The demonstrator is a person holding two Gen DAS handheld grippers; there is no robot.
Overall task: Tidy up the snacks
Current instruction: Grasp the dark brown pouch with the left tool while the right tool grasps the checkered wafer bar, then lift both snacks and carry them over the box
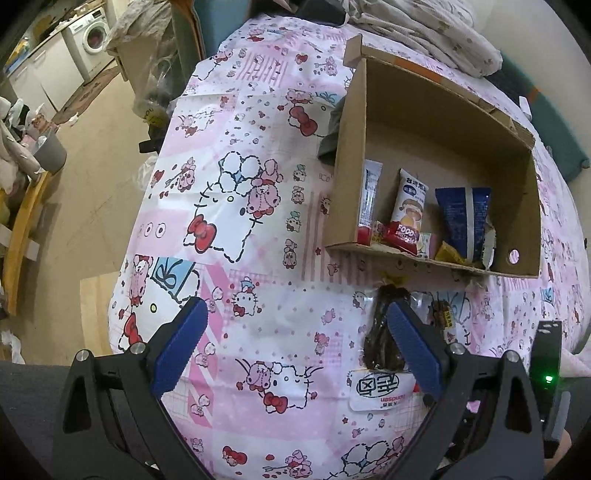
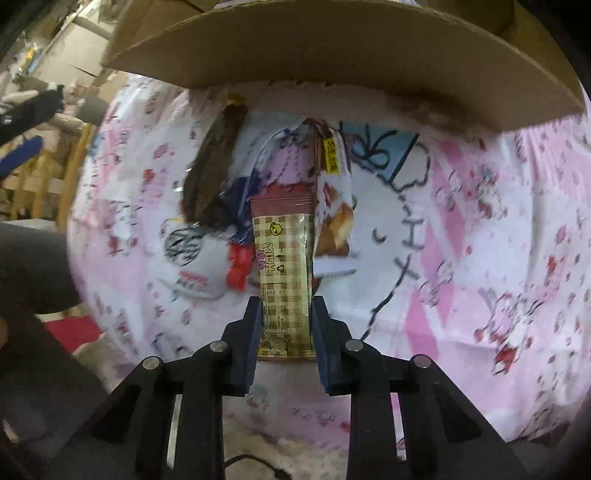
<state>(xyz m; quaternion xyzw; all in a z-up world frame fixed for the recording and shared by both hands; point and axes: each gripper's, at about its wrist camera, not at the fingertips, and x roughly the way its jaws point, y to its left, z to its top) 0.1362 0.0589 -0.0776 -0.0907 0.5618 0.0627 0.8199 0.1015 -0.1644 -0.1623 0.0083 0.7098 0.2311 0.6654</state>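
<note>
A cardboard box (image 1: 436, 110) lies on a pink cartoon-print sheet (image 1: 258, 221) and holds several snack packets, among them a blue one (image 1: 463, 218) and a cream one (image 1: 410, 199). My left gripper (image 1: 295, 325) is open and empty above the sheet, its right finger over a dark dried-snack packet (image 1: 384, 332). My right gripper (image 2: 286, 306) is shut on a brown checked snack bar (image 2: 284, 266), just in front of the box wall (image 2: 332, 48). The dark packet (image 2: 214, 166) and a bread packet (image 2: 334, 206) lie beyond the bar.
A folded floral quilt (image 1: 424, 22) lies behind the box. To the left of the bed are a tan floor, a grey bin (image 1: 51, 151), a wooden frame (image 1: 22, 229) and a washing machine (image 1: 94, 37). A red-and-white packet (image 2: 207, 258) lies left of the bar.
</note>
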